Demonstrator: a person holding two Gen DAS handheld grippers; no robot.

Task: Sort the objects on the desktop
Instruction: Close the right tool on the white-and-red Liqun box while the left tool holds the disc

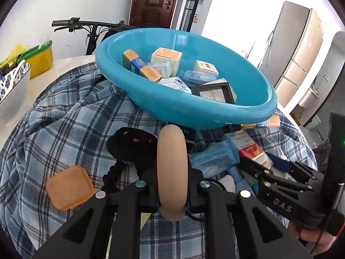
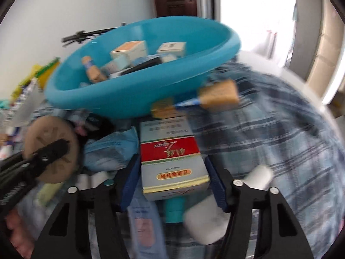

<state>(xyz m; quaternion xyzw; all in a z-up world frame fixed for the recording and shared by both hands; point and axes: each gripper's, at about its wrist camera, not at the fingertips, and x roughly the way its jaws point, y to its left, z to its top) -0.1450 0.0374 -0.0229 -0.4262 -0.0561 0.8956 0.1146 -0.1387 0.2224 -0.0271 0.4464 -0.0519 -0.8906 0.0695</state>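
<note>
My left gripper [image 1: 171, 191] is shut on a tan wooden disc [image 1: 171, 170], held edge-on above the plaid cloth [image 1: 71, 129]. The disc also shows in the right wrist view [image 2: 51, 149]. My right gripper [image 2: 172, 179] is shut on a red-and-grey box [image 2: 172, 157], also visible in the left wrist view [image 1: 253, 152]. Just beyond both grippers, a blue basin [image 1: 215, 112] [image 2: 120, 99] holds several small boxes and a black frame [image 1: 215, 91].
An orange square pad [image 1: 69, 186] lies on the cloth at left. Blue packets [image 1: 213, 157], a white bottle [image 2: 207, 220] and tan boxes [image 2: 220, 96] lie around. A yellow bin [image 1: 41, 60] and a patterned bowl [image 1: 13, 90] stand far left.
</note>
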